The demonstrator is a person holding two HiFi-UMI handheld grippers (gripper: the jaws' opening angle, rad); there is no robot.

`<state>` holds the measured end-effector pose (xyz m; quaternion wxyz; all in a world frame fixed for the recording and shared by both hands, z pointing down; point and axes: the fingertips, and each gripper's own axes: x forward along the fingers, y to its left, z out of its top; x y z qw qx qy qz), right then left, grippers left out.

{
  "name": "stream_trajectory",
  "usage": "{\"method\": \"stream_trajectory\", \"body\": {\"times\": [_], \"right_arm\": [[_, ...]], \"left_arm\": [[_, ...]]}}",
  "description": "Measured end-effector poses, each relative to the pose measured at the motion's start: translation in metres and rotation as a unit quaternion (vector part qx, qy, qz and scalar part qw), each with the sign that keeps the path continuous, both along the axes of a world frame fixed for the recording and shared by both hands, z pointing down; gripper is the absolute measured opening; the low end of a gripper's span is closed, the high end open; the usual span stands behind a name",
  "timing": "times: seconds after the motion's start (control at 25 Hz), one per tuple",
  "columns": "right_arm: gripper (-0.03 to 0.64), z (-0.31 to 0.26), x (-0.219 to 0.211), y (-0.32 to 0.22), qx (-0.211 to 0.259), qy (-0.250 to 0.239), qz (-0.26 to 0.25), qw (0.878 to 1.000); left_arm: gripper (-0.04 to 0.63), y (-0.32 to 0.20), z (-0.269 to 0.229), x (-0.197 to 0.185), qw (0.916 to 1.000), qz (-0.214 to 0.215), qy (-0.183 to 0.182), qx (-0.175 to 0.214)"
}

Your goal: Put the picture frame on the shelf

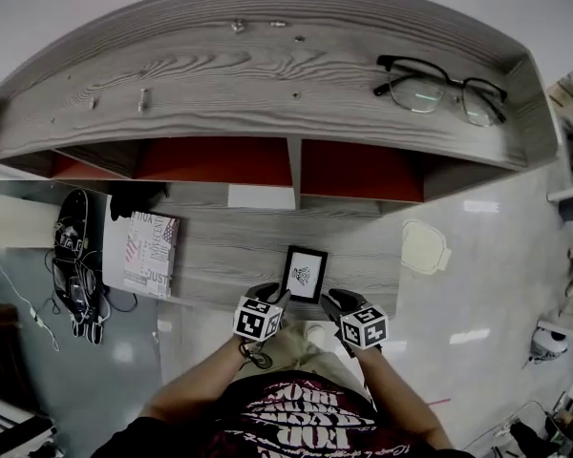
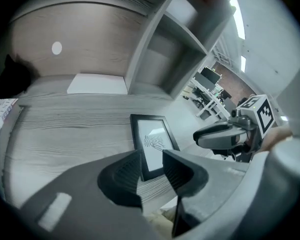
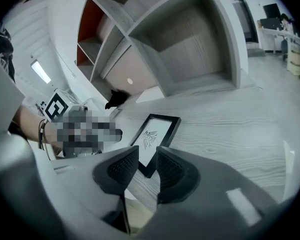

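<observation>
A small black picture frame (image 1: 304, 274) with a white print lies flat on the grey wooden shelf board (image 1: 229, 246), close to its front edge. My left gripper (image 1: 272, 299) sits at the frame's near left corner. In the left gripper view the frame (image 2: 152, 141) shows through the gap of that gripper (image 2: 151, 166), which is open, its pads off the wood. My right gripper (image 1: 335, 301) sits at the near right corner. It is open too (image 3: 147, 166), with the frame's corner (image 3: 155, 134) showing between the jaws, untouched.
A printed book (image 1: 151, 253) lies at the board's left, a white box (image 1: 261, 196) and a black object (image 1: 138, 198) further back. Compartments with orange backs (image 1: 363, 170) open above. Black glasses (image 1: 439, 89) rest on the unit's top. Dark gear (image 1: 76, 256) lies on the floor at left.
</observation>
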<state>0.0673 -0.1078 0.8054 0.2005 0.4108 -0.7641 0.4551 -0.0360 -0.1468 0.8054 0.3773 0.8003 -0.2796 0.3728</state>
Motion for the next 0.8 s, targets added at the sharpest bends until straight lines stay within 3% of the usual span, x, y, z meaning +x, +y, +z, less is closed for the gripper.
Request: {"method": "stream_trajectory", "body": {"times": [0.36,0.68,0.76,0.8], "right_arm": [[0.19,0.029,-0.016,0.001,-0.038,0.018,0.001,0.999],[0.201,0.05,-0.021,0.004,-0.079,0.039,0.024,0.996],[0.187,0.053,-0.02,0.003,-0.086,0.043,0.032,0.995],[0.156,0.055,-0.021,0.003,-0.09,0.045,0.026,0.995]], "left_arm": [[0.148,0.013,0.025,0.008,0.9989,0.029,-0.03,-0.023],[0.154,0.012,0.034,0.013,0.9972,0.047,-0.058,-0.004],[0.128,0.011,0.035,0.013,0.9975,0.044,-0.054,-0.009],[0.073,0.013,0.034,0.015,0.9979,0.046,-0.041,-0.019]]}}
